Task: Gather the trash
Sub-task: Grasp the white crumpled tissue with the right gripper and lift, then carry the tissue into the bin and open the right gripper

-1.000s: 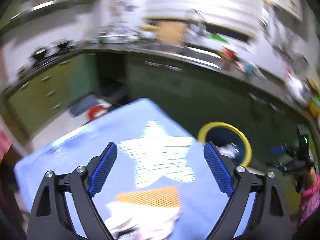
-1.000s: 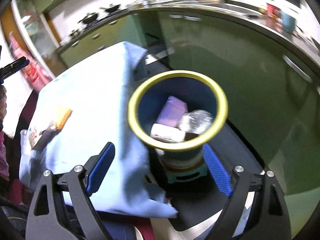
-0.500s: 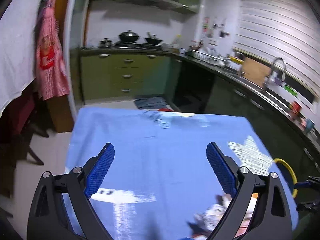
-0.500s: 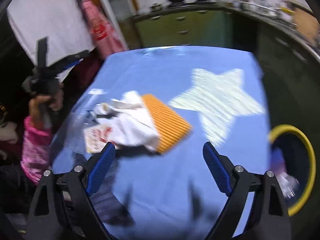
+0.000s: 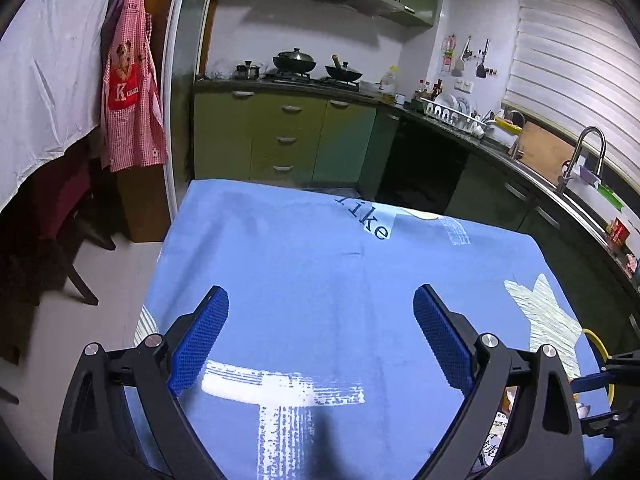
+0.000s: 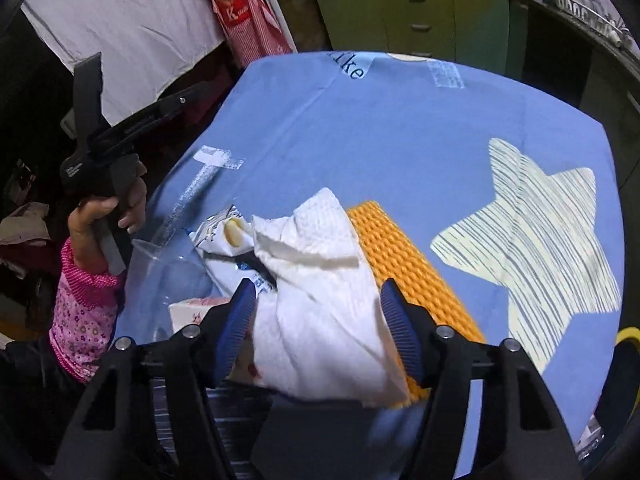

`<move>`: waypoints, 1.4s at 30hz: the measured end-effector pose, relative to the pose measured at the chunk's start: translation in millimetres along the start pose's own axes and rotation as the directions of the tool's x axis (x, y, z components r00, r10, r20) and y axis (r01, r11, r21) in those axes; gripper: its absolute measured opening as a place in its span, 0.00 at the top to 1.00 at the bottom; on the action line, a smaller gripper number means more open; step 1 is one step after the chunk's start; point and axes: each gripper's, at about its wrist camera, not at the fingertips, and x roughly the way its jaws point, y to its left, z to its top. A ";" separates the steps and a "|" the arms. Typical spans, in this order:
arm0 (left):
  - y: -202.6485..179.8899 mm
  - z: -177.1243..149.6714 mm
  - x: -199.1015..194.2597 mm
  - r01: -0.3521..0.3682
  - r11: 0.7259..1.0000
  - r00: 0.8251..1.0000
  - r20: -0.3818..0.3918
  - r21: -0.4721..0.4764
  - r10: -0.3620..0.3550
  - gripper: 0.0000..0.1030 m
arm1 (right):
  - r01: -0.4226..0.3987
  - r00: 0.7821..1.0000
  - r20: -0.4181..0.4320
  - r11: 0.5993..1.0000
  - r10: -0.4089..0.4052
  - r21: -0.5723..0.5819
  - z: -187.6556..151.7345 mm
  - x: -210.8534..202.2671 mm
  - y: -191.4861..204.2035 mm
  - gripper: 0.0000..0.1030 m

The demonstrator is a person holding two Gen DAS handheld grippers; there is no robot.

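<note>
Now, right tool (image 6: 318, 328): jaws half-closed around white tissue (image 6: 320, 304), not yet pinching.
Left tool (image 5: 320, 340): wide open, empty.
Tissue: light, soft, crushable; pinch mid-bunch.

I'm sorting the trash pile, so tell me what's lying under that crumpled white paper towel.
Under the white paper towel lie an orange ribbed mat on its right and a flattened carton with a round cap on its left. Whatever sits beneath the towel's middle is covered.
</note>
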 end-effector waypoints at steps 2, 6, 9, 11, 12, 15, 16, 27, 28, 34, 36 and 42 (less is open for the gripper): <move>-5.2 0.6 0.3 0.004 1.000 1.000 -0.007 0.006 -0.004 0.10 | 0.012 1.000 -0.015 1.000 -0.012 -0.011 3.6 6.6 1.8 0.49; -11.0 -0.9 1.0 0.011 1.000 1.000 -0.013 0.022 -0.011 0.10 | 0.041 0.998 -0.040 0.998 -0.043 -0.039 4.8 16.2 6.9 0.79; -12.9 -2.7 1.7 0.019 1.000 1.000 -0.018 0.024 -0.019 0.09 | 0.082 0.997 -0.006 0.995 -0.083 -0.059 3.3 8.6 12.0 0.92; -14.4 -2.7 0.9 0.023 1.000 1.000 -0.021 0.022 -0.022 0.09 | 0.082 0.996 0.025 0.995 -0.081 -0.057 2.3 0.1 13.7 0.93; -14.9 -2.8 0.3 0.024 1.000 0.999 -0.021 0.020 -0.024 0.09 | 0.085 0.996 0.041 0.995 -0.083 -0.060 2.1 -5.2 15.5 0.93; -14.4 -3.0 0.1 0.025 1.000 1.000 -0.018 0.018 -0.025 0.09 | 0.076 0.994 0.077 0.995 -0.071 -0.059 1.3 -21.2 17.8 0.93; -14.6 -2.8 0.0 0.025 1.000 1.000 -0.018 0.018 -0.025 0.09 | 0.074 0.994 0.088 0.996 -0.069 -0.057 2.0 -25.4 18.3 0.93; -18.2 -3.7 1.7 0.024 0.999 0.999 -0.029 0.023 -0.023 0.09 | 0.054 0.972 0.230 0.998 -0.057 0.019 -4.4 -98.5 5.1 0.93; -18.6 -3.8 1.4 0.023 0.999 0.999 -0.027 0.024 -0.022 0.09 | 0.058 0.968 0.242 0.998 -0.062 0.024 -5.4 -105.6 3.3 0.93; -17.1 -4.9 1.8 0.021 1.000 0.999 -0.027 0.019 -0.021 0.09 | 0.126 0.940 0.309 0.989 -0.144 0.078 -21.8 -153.5 -12.3 0.93; -17.8 -5.1 1.3 0.020 1.000 1.000 -0.024 0.020 -0.019 0.09 | 0.163 0.930 0.314 0.979 -0.193 0.119 -32.1 -168.1 -25.8 0.93; -21.1 -6.3 0.0 0.023 0.999 1.000 -0.021 0.026 -0.023 0.09 | 0.327 0.882 0.236 0.891 -0.408 0.316 -82.1 -196.9 -97.1 0.92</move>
